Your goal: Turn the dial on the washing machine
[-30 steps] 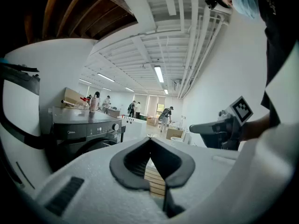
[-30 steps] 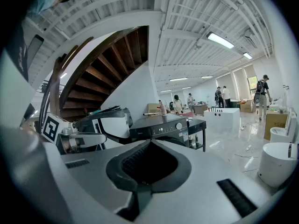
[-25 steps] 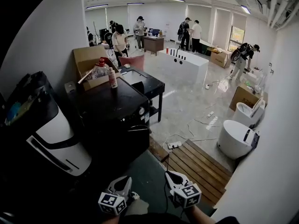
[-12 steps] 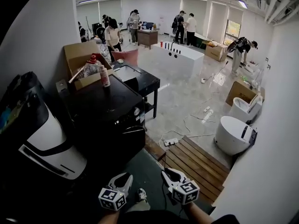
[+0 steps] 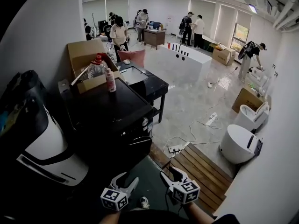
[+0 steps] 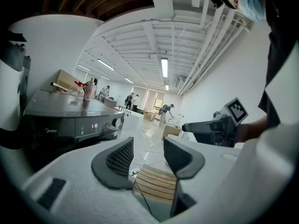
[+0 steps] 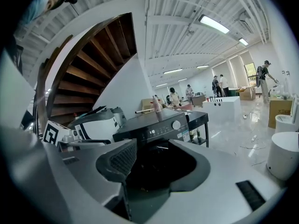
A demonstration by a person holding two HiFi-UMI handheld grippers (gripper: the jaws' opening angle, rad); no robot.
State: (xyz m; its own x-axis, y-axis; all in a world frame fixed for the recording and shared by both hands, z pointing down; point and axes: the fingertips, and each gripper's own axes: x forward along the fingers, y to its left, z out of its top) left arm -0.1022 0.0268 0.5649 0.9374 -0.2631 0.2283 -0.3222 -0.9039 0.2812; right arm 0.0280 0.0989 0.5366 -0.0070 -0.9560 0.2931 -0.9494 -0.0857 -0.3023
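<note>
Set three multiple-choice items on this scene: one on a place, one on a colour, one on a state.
1. Where on the washing machine is the dial?
A. At the right end of the front panel
B. On the top
C. On the door

2. What colour is the washing machine?
A. White
B. Black
C. Red

3. What do the left tongs hold?
A. The dial
B. Nothing
C. A bottle

Answers:
1 A: in the right gripper view the silver knob sits at the panel's right end, past the display.
2 B: its top and front are black.
3 B: the jaws are opening, and only the wooden decking shows between them.
</note>
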